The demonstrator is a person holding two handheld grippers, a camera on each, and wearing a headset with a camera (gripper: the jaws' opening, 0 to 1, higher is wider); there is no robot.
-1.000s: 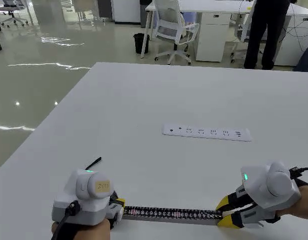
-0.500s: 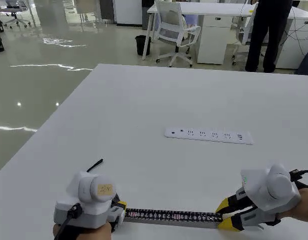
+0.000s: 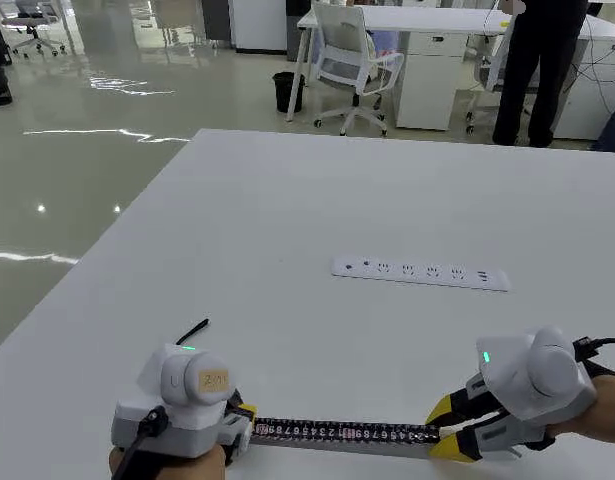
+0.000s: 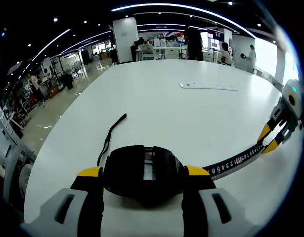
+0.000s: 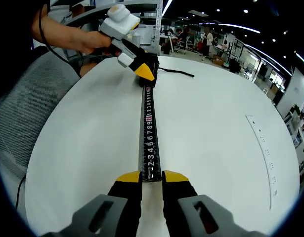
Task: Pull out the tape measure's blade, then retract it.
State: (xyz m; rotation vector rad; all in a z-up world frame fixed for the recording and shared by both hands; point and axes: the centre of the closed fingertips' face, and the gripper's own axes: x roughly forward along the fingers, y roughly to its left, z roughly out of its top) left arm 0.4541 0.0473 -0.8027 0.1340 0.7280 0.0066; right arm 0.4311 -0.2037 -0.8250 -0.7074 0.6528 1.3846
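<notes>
Tape measure (image 4: 143,170): black case, standing at the near left of the white table (image 3: 287,200).
Blade (image 5: 151,133): drawn out of the case, lying flat on the table along its near edge and running right.
Left gripper (image 3: 239,418): jaws spread to the case's width, clamped on the case.
Right gripper (image 5: 152,176): jaws nearly together, pinching the blade's free end.
Power strip (image 3: 421,272): farther back, well apart.

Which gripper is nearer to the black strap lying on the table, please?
Left. The left gripper clamps the tape measure case right beside the black strap; the right gripper pinches the blade tip, a blade's length away.
</notes>
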